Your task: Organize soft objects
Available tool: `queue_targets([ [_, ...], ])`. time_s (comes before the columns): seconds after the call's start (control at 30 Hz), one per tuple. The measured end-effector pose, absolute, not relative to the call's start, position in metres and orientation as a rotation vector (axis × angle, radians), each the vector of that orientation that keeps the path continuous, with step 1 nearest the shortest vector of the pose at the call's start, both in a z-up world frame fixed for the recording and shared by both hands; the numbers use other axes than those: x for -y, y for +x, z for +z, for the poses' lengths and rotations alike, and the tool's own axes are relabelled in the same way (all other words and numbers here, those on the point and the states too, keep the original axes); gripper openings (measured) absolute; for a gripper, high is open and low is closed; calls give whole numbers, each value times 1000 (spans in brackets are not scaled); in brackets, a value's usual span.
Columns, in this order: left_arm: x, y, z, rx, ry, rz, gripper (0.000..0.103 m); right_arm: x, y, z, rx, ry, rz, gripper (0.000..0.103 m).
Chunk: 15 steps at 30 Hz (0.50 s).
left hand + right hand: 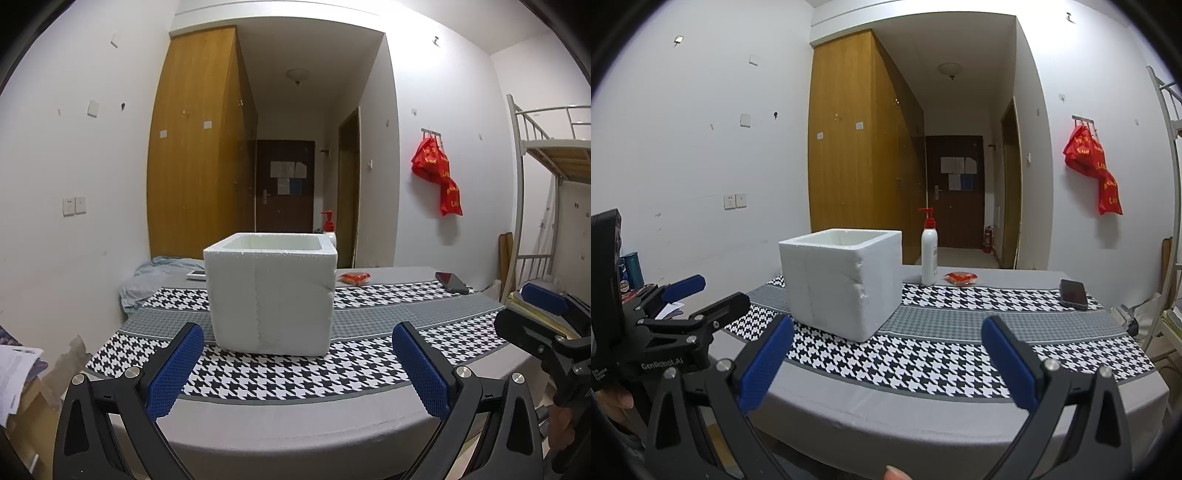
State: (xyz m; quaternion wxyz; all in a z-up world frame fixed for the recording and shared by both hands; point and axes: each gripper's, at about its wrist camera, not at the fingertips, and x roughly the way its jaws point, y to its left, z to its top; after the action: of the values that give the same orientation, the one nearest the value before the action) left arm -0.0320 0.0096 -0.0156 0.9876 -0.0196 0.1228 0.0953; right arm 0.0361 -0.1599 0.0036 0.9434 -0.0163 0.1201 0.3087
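Note:
A white foam box (271, 293) (842, 282) with an open top stands on the houndstooth-covered table (295, 376) (942, 354). A small red packet (354, 277) (960, 277) lies behind it toward the far edge. My left gripper (297, 363) is open, hovering over the near table edge just in front of the box, nothing between its blue pads. My right gripper (886, 356) is open too, low over the near edge, right of the box. The right gripper shows at the right edge of the left wrist view (532, 306), and the left gripper at the left of the right wrist view (701, 295).
A white pump bottle (929, 254) with a red top stands behind the box. A dark phone (451, 282) (1074, 293) lies at the far right of the table. A bluish cloth (147, 280) is bunched at the far left. A metal bunk frame (535, 192) stands to the right.

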Motion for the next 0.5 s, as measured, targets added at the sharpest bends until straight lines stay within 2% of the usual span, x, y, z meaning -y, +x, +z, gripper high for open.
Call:
queue_targets([
  [0.5,-9,-35,-15,-241,-32,196,102,159,34,2,-247,-42,626,103],
])
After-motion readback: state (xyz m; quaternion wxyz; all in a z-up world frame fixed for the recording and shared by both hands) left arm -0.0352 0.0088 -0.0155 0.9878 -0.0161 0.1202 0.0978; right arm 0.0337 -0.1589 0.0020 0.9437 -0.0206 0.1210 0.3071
